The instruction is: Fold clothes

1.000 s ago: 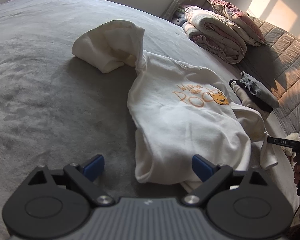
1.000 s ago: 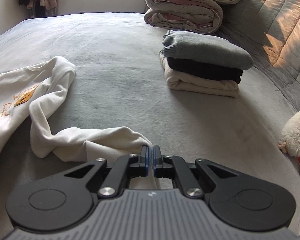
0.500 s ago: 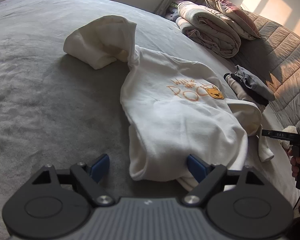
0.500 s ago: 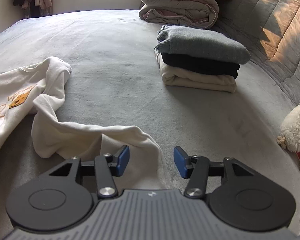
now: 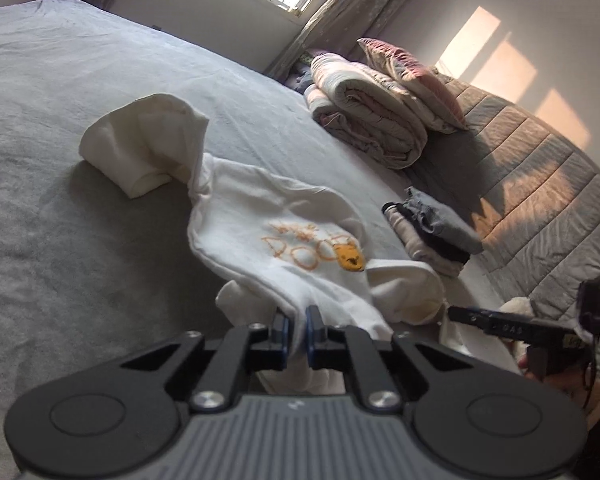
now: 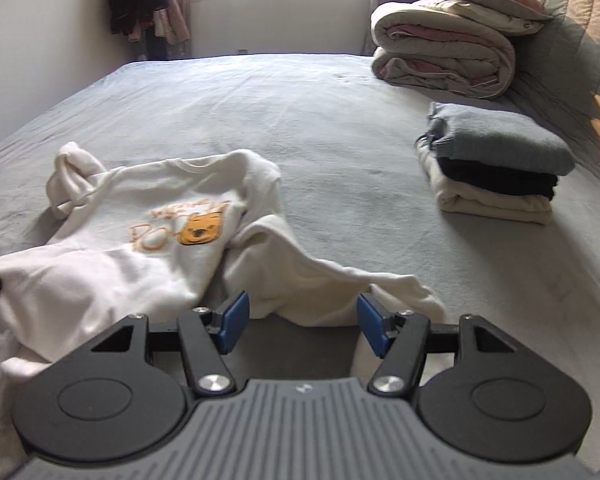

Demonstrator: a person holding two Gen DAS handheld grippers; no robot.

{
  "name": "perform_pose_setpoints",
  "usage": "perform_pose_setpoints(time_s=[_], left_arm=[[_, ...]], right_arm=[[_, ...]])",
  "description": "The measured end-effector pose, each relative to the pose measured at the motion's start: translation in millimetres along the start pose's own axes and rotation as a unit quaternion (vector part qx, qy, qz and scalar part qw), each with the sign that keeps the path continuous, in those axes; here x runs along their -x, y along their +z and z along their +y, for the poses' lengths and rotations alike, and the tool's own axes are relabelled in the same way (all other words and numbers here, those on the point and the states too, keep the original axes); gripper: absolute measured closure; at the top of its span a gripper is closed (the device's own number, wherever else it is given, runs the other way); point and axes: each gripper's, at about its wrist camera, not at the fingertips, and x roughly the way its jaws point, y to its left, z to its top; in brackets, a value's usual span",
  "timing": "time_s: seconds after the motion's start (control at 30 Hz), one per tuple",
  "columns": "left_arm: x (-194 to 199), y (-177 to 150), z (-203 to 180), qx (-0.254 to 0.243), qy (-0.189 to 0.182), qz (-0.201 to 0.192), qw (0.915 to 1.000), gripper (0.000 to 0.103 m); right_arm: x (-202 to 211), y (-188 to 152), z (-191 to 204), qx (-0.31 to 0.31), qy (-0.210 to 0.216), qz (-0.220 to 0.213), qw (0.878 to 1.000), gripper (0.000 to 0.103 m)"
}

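Left gripper [image 5: 296,330] just closed, pinching the hem of the cream sweatshirt [image 5: 276,240]. Right gripper [image 6: 302,322] just opened, nothing between its pads, cream sleeve [image 6: 340,280] just ahead. Beyond, sweatshirt rumpled on the grey bed [image 6: 300,112], folded stack [image 6: 496,172] well apart.

Left tongs [image 5: 296,334], wide a second ago, just closed onto hem of cream sweatshirt [image 5: 276,236], hem apparently lifted off bed. Right tongs [image 6: 302,322], then clamped on sleeve cuff [image 6: 404,292], just opened; cuff lies free.
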Motion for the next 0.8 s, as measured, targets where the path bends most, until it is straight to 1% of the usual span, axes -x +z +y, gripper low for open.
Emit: perform_pose_setpoints(time_s=[0.07, 0.13, 0.23, 0.3, 0.37, 0.4, 0.53, 0.67, 0.8], left_arm=[[2.8, 3.2, -4.5, 0.015, -0.035, -0.014, 0.9992, 0.097], [2.4, 5.5, -9.1, 0.028, -0.054, -0.025, 0.9978, 0.097], [2.5, 10.5, -15.2, 0.037, -0.070, -0.048, 0.9957, 0.097], [2.2, 13.7, -18.3, 0.041, -0.076, -0.065, 0.9941, 0.097], [3.0, 17.3, -19.3, 0.053, -0.081, -0.084, 0.9918, 0.097], [3.4, 19.1, -18.8, 0.060, -0.079, -0.092, 0.9908, 0.097], [6.5, 25.4, -10.4, 0.094, -0.065, -0.122, 0.9859, 0.097], [10.4, 27.4, 4.1, 0.118, -0.024, -0.145, 0.9821, 0.097], [19.1, 28.8, 33.0, 0.153, 0.011, -0.161, 0.9749, 0.097]], right_arm=[[-2.9, 0.0, 5.3, -0.014, 0.045, 0.014, 0.999, 0.039], [-5.8, -1.4, 10.4, -0.029, 0.087, 0.030, 0.995, 0.039], [-9.7, -4.9, 17.4, -0.053, 0.142, 0.053, 0.987, 0.039], [-12.8, -7.9, 23.7, -0.071, 0.178, 0.070, 0.979, 0.039], [-16.9, -10.7, 30.4, -0.083, 0.202, 0.084, 0.972, 0.039], [-18.8, -11.9, 33.7, -0.085, 0.207, 0.089, 0.970, 0.039], [-25.0, -14.3, 45.3, -0.072, 0.192, 0.099, 0.974, 0.039], [-32.5, -16.0, 46.7, -0.074, 0.178, 0.105, 0.976, 0.039], [-42.1, -15.5, 48.6, -0.074, 0.167, 0.109, 0.977, 0.039]])
